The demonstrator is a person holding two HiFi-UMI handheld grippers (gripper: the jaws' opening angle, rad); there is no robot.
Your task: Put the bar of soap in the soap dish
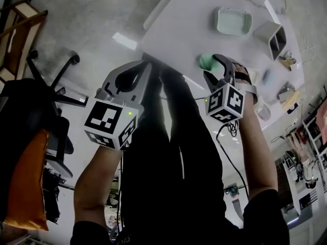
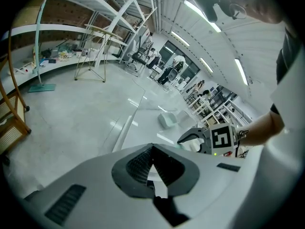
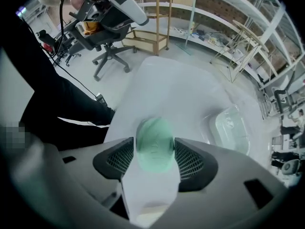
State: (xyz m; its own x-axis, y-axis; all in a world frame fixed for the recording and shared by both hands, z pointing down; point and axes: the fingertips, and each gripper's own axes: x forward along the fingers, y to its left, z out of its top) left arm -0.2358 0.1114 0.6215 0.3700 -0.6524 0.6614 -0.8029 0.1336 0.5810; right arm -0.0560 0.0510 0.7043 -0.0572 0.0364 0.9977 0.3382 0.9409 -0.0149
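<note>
The bar of soap is a rounded pale green lump, and my right gripper is shut on it, both pads pressed to its sides. In the head view the right gripper holds the bar of soap over the near left part of the white table. The soap dish is a pale green rounded tray lying further back on the table; in the right gripper view the soap dish sits ahead and to the right. My left gripper hangs off the table's near corner, shut and holding nothing.
A white open box organiser stands right of the dish, with small items along the table's right edge. An office chair and a wooden frame stand on the floor to the left.
</note>
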